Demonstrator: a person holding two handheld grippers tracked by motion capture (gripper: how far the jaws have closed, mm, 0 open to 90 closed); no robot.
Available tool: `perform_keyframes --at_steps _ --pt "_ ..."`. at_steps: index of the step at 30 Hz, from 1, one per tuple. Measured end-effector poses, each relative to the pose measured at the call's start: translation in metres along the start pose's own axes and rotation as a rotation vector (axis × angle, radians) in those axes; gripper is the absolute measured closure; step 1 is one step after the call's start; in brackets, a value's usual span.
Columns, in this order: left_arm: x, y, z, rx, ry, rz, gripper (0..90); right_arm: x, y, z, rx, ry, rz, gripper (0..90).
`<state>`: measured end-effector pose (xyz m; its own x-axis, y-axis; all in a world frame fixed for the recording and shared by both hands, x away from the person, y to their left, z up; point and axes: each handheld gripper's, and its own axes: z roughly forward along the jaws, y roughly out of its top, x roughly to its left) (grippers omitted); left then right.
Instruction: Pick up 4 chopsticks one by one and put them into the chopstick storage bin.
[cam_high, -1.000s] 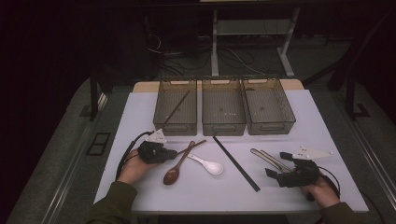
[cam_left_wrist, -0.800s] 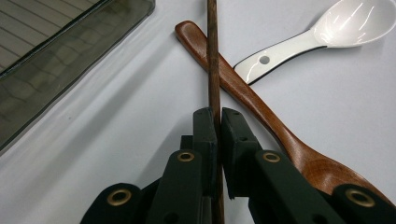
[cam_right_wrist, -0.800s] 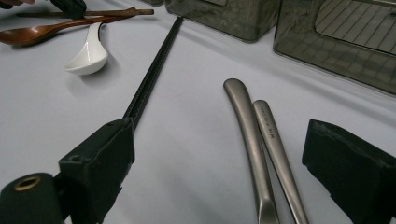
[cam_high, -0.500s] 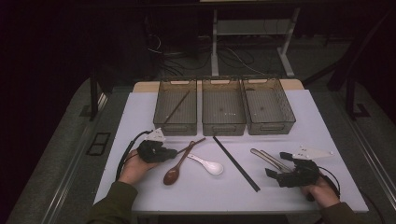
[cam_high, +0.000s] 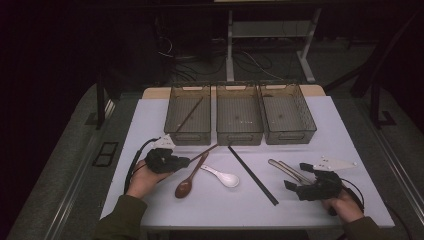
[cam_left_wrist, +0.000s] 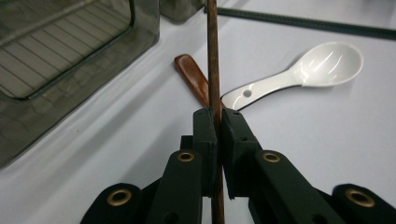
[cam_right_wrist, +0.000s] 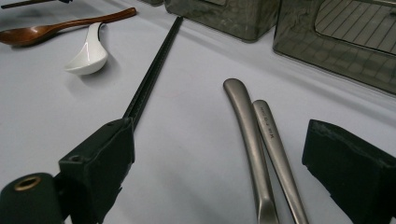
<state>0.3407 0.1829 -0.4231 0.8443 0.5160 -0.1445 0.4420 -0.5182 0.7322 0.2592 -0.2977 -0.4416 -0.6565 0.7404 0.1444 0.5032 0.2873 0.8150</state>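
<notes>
Between the left gripper's (cam_left_wrist: 215, 119) fingers (cam_left_wrist: 205, 135), a thin brown chopstick (cam_left_wrist: 213, 60) is clamped near one end; the pads press it from both sides, and the rest of the stick runs forward over the counter (cam_high: 350, 150) toward the left bin (cam_high: 189, 134). In the high view the same chopstick (cam_high: 202, 151) slants up from the gripper (cam_high: 172, 160) to the bin's near wall. Just beside the fingers lie a wooden spoon (cam_left_wrist: 192, 78) and a white spoon (cam_left_wrist: 308, 70); the stick crosses above the wooden handle. The right gripper (cam_high: 300, 181) rests with fingers wide, holding nothing, astride two metal handles (cam_right_wrist: 261, 140), with a black chopstick (cam_right_wrist: 152, 70) by its left finger.

Risks, as judged: the grip sits far from the stick's middle, so the long free end may pivot or slip out when lifted. A low sweep could drag the wooden spoon or knock the white one. The far tip may strike the bin's wall rather than clear its rim. A matching stick (cam_high: 189, 114) already lies in that bin.
</notes>
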Motion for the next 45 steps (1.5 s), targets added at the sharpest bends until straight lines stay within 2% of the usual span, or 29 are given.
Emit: perform_keyframes --at_steps 2,3,12,23,35,45 --pt "-0.002 0.002 -0.001 -0.004 0.005 -0.014 83.6 0.000 0.000 0.000 0.000 0.000 -0.001 8.9" --pt "-0.002 0.003 -0.001 -0.003 0.007 -0.004 83.6 0.000 0.000 0.000 0.000 0.000 0.000 8.9" --pt "-0.009 0.011 -0.004 0.004 0.040 -0.020 83.5 -0.001 0.000 0.000 -0.001 0.000 -0.002 8.9" --pt "-0.011 0.019 -0.010 -0.036 0.051 -0.049 83.6 -0.001 0.000 0.000 0.000 -0.001 -0.003 8.9" --pt "-0.004 0.030 -0.019 -0.086 0.078 -0.072 83.6 0.000 0.000 0.000 0.004 -0.003 -0.003 8.9" --pt "0.013 0.045 -0.023 -0.103 0.105 -0.099 83.6 -0.001 0.000 -0.001 0.002 -0.001 0.000 8.9"
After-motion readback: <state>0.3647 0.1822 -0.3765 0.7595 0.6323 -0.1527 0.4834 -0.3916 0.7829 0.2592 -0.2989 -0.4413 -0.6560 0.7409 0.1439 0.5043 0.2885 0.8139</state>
